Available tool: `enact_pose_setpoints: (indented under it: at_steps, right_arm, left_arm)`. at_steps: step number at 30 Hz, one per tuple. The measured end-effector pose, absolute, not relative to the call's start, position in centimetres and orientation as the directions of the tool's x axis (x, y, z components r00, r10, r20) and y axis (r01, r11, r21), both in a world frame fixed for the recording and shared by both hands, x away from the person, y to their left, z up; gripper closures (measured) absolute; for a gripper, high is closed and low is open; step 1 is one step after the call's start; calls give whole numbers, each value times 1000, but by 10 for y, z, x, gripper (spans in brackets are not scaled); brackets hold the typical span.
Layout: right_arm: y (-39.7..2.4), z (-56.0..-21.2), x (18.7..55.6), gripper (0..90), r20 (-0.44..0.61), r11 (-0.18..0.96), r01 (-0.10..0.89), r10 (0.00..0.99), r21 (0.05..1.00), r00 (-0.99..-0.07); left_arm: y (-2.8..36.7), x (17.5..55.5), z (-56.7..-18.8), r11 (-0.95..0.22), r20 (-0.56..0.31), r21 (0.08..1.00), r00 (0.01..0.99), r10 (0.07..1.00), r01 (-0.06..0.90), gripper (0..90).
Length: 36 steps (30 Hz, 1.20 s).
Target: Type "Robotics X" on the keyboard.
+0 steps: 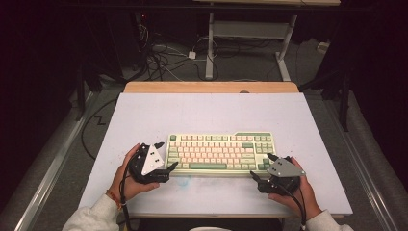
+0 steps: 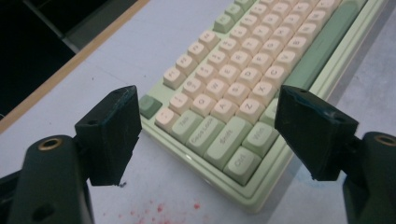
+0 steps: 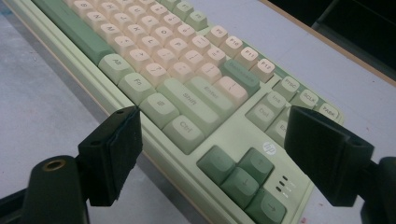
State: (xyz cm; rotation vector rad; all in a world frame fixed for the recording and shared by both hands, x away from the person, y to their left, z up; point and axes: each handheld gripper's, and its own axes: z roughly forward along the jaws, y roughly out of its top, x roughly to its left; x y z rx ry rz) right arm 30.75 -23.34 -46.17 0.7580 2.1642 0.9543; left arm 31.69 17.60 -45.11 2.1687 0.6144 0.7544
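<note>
White table (image 1: 144,115), near centre: one keyboard (image 1: 219,153), rigid, light, keycaps liable to pop; your left gripper (image 1: 166,169) and right gripper (image 1: 262,174) gape empty at its ends—take the case edges.

White table top (image 1: 211,115) with wooden back edge (image 1: 211,87), red specks (image 2: 154,210), cables on floor (image 1: 163,60), metal desk legs (image 1: 210,48)
</note>
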Motion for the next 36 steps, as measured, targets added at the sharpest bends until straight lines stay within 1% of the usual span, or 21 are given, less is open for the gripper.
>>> enact_pose_setpoints:
  at_steps: [11,14,16,18,22,28,32,36]
  right_arm:
    - [-235,-454,312,228,-322,556,232,719,798,-616]
    - [-235,-451,314,266,-311,545,229,720,807,-621]
    - [-235,-449,315,332,-299,536,224,718,814,-629]
    - [-236,-446,316,351,-276,518,217,711,827,-647]
    - [-233,-441,322,450,-248,511,223,697,830,-673]
    - [-216,-437,330,627,-248,541,224,663,810,-706]
    - [-204,-436,338,774,-251,577,221,625,786,-740]
    - [-190,-432,350,858,-250,598,220,602,771,-758]
  left_arm:
    - [194,307,-461,-593,280,771,711,645,234,220]
    - [199,305,-465,-593,272,766,711,649,248,220]
    - [200,305,-465,-596,274,763,711,647,248,216]
    - [203,305,-469,-611,282,748,709,646,260,215]
    - [206,305,-470,-611,278,744,705,652,271,212]
    - [207,304,-470,-611,276,744,707,651,271,212]
    - [206,304,-471,-617,278,739,711,646,271,217]
    - [206,304,-471,-619,277,736,713,644,273,220]
